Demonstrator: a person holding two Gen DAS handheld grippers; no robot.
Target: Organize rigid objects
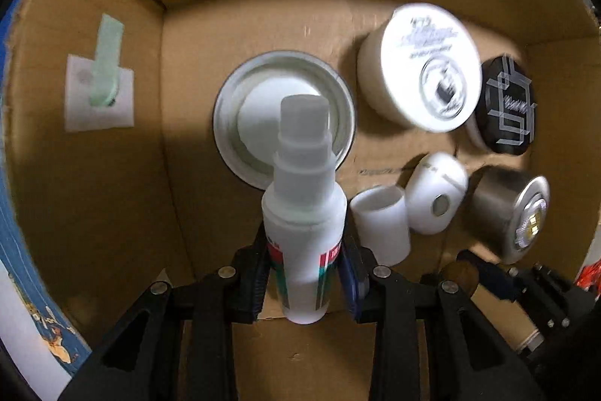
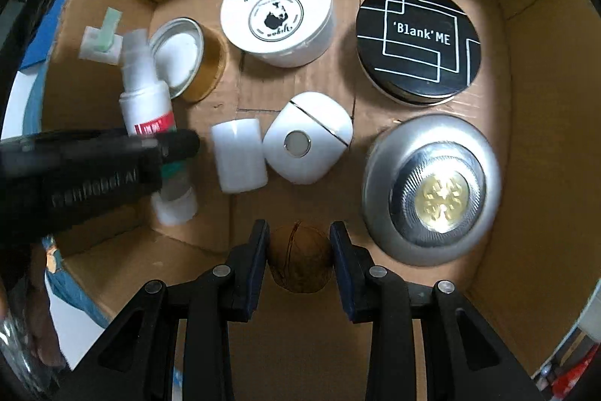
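Both grippers hang over an open cardboard box [image 2: 526,70]. My left gripper [image 1: 305,275] is shut on a white spray bottle [image 1: 304,232] with a red and green label, held above the box floor; it also shows in the right wrist view [image 2: 148,100]. My right gripper [image 2: 299,262] is shut on a brown walnut [image 2: 299,260], low near the box's front edge. On the box floor lie a white round jar [image 2: 278,21], a black 'Blank' ME compact [image 2: 419,44], a silver puck light [image 2: 432,190], a white pebble-shaped case [image 2: 308,147] and a white cap [image 2: 238,155].
An open tin with white content [image 2: 178,53] lies at the box's back left. A white clip with a green tab [image 2: 101,38] sticks to the left wall. Blue and white material [image 1: 22,288] lies outside the box's left side.
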